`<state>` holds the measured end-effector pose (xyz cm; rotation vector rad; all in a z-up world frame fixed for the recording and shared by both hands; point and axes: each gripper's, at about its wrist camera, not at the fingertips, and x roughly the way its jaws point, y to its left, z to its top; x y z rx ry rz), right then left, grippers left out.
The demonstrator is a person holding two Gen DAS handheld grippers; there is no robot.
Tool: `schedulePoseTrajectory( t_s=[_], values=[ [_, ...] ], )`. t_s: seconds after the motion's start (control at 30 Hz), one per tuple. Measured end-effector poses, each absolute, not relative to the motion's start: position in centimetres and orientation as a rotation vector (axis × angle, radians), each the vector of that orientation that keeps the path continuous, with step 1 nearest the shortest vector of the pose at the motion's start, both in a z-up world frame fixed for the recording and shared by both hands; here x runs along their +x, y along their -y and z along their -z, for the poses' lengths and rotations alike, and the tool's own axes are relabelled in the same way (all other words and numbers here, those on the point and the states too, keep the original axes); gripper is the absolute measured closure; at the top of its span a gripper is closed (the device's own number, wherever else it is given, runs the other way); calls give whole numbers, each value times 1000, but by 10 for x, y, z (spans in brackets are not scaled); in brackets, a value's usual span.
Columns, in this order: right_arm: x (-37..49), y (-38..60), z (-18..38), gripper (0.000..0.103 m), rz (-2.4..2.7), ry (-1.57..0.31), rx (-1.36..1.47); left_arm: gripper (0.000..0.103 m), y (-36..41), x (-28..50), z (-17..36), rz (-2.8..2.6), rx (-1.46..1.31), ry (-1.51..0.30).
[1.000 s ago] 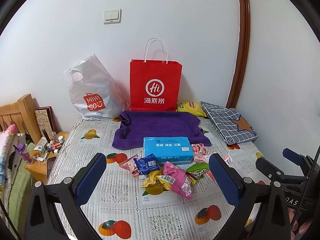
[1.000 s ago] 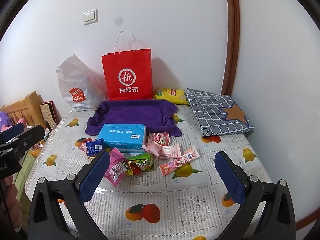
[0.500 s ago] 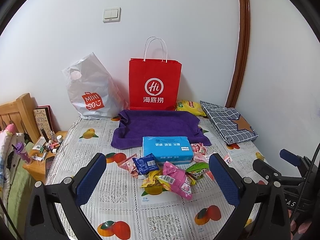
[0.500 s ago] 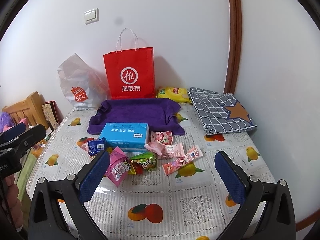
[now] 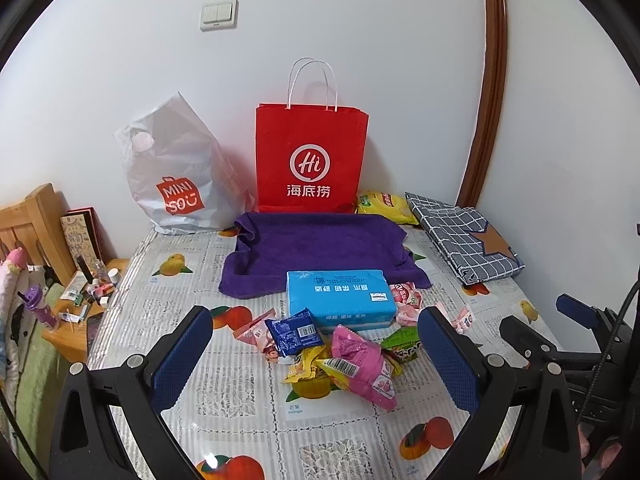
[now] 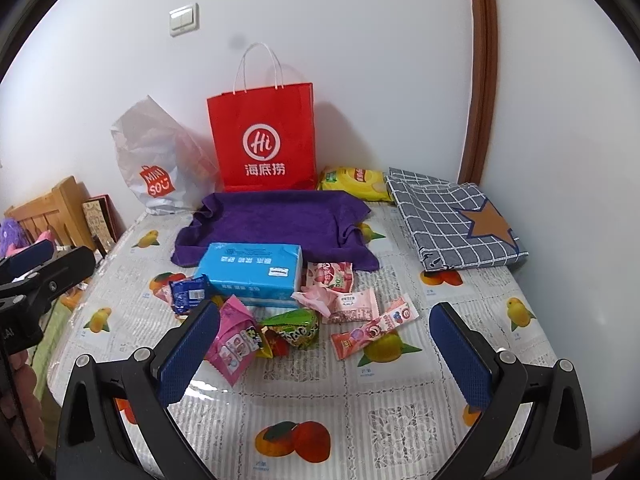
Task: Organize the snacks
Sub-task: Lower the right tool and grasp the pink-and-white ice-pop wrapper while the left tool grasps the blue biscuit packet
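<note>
Right wrist view: the left gripper (image 6: 28,264) shows at the left edge, jaw state unreadable. The snack packets (image 6: 296,320) lie heaped before the blue tissue pack (image 6: 252,272). The right gripper (image 6: 324,344) hovers spread wide, empty.

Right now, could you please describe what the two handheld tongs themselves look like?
Both look alike. The left tongs and right tongs each have two black plastic arms with silver screws, ending in flat blue textured pads. In the left wrist view, the right tongs' black body carries a thin black cable. No sleeves are visible.
</note>
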<state>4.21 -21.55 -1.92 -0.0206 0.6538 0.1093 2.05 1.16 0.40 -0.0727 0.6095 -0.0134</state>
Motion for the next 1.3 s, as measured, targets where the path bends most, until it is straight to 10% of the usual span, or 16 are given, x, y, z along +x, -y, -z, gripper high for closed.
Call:
schedulePoseTrajectory(
  t_s=[0.6, 0.87, 1.3],
  values=[
    [114, 252, 95, 1, -87, -761, 37, 0, -32, 82, 67, -7, -74, -751],
    [147, 275, 159, 31, -35, -930, 153, 0, -39, 106, 93, -46, -60, -785],
    [182, 281, 191, 44, -47, -979, 266, 0, -54, 119, 107, -74, -102, -803]
  ],
)
